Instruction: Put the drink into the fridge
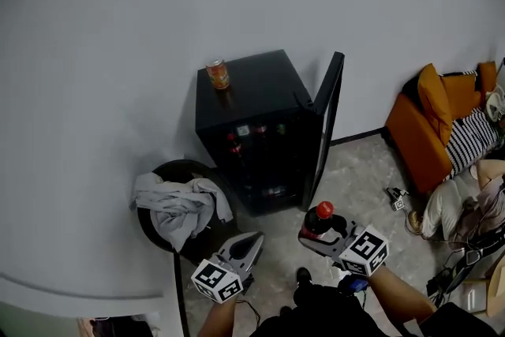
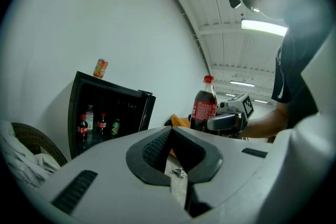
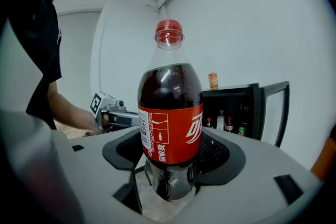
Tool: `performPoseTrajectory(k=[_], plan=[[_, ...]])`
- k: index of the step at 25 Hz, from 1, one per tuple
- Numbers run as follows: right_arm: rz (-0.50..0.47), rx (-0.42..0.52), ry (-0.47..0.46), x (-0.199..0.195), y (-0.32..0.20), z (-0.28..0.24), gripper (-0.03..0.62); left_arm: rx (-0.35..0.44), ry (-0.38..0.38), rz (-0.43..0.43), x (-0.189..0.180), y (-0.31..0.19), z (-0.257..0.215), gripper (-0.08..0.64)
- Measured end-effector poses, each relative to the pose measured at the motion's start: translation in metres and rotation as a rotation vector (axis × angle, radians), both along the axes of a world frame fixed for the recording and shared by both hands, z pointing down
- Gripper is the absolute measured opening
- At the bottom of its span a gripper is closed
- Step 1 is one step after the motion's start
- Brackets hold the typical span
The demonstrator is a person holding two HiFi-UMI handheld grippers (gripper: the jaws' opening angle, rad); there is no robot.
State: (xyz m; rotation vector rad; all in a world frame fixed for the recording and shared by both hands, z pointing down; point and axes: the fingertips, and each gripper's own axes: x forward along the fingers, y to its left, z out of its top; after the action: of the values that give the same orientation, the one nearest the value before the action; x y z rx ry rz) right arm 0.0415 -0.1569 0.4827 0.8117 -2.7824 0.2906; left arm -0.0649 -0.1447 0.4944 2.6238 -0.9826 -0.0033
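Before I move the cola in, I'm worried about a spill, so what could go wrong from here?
1. The right gripper clamps the cola bottle low, below its label, so the tall top may tip as it swings in.
2. Small bottles already stand on a shelf in the fridge. The new one could knock them over.
3. The open door stands on the right gripper's side and could be clipped.

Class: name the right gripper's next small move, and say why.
Probably carry the right gripper forward toward the fridge: its jaws grip the cola bottle, the door stands open, and the bottle is not yet inside.
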Motion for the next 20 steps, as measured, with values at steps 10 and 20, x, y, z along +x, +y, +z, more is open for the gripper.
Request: performPoseTrajectory(k=[10,20], plan=[[-0.067,-0.004,0.035,-0.005,-0.041,0.014,0.325,-0.034,-0.013,-0.009,0.017,-0.048,0.0,0.009],[-0.037,-0.037,0.068,-0.031,-0.09,0.032,0.325,-0.067,-0.003,0.021,-0.01,-0.096,0.019,0.009]])
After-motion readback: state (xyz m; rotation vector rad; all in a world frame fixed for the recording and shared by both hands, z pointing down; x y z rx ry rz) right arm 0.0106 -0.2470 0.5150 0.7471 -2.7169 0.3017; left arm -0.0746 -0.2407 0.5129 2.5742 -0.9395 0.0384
